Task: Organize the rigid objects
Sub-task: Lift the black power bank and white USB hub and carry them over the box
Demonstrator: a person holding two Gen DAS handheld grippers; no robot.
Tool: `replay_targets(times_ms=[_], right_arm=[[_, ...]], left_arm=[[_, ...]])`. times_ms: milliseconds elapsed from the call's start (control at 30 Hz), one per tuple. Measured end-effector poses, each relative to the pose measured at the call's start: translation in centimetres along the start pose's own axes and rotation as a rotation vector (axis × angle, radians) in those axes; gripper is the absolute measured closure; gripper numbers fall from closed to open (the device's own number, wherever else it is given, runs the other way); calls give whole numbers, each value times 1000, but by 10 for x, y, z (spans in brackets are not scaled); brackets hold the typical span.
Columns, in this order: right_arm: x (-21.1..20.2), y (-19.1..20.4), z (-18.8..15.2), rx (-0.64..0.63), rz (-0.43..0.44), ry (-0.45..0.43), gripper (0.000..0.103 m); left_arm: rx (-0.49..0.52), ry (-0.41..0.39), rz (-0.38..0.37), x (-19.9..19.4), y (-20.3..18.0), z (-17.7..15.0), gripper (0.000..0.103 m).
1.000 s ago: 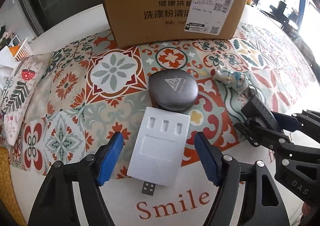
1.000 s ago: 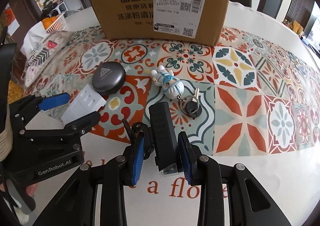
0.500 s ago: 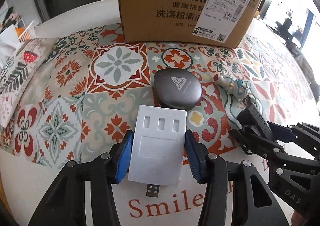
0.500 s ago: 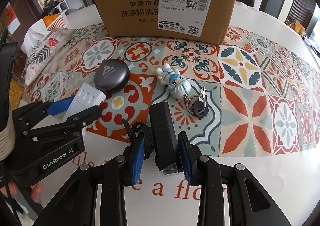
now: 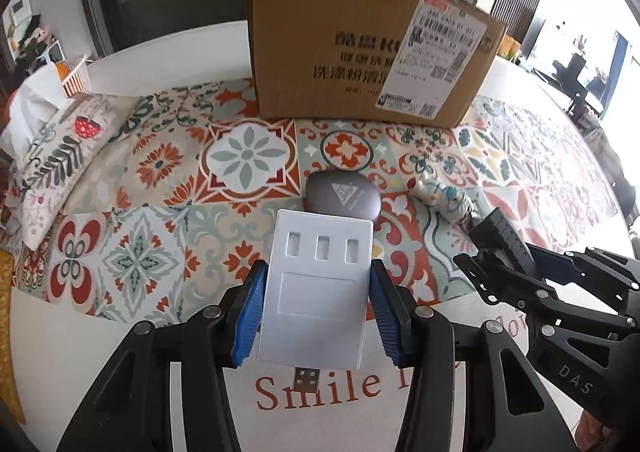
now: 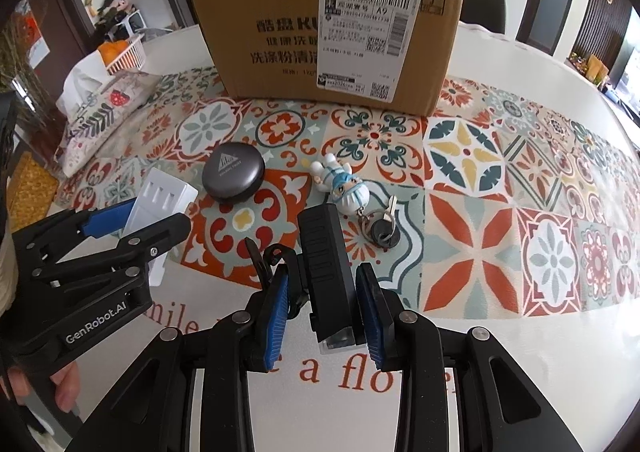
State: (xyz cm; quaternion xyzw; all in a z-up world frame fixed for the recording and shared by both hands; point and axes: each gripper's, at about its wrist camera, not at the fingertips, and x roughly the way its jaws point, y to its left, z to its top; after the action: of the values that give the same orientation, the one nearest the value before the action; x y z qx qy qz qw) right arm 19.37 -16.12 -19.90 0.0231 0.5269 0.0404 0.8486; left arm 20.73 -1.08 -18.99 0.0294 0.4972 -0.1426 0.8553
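White USB hub [image 5: 316, 292] sits clamped between the left gripper's [image 5: 318, 312] blue fingers [image 5: 250, 316].

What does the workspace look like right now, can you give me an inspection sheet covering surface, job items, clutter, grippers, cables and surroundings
Surface: white round table with red lettering, under a patterned tile-print mat.
Job's things: white flat USB hub; black ribbed rectangular device; dark grey round case; small masked figurine keychain with a key; brown cardboard box standing at the mat's far edge.
Clutter: floral fabric tissue cover; white basket of oranges.
Grippers: left gripper shut on the USB hub; right gripper shut on the black device.
Cables: nothing seen.
Surroundings: dark doors and a chair behind the table.
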Motion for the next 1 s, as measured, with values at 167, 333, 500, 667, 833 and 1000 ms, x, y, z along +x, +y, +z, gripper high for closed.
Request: replay_targets(times_ms=[167,333,500,667,833,1000], right_arm=[[-14,2,7,-6,1,-34,69],[-35,4,18,-19,1,-87,69],[-53,7,28,-27,9,-142,69],[-71,8,39,-25,17,-191,69],[-88,9,51,-29,20,-246,69],[-102,8,61,-33,19,-291,69]], left_arm=[[-13,-41,4,-19,1,10,54],[-16,-86,21,-40,0,20,54],[-33,-125,31,-61,1,30,54],[-34,-166,33,-81,0,41,54],[-25,-211,32,-96,-2,55,54],[-14,-255,30,-107,-6,71,54]])
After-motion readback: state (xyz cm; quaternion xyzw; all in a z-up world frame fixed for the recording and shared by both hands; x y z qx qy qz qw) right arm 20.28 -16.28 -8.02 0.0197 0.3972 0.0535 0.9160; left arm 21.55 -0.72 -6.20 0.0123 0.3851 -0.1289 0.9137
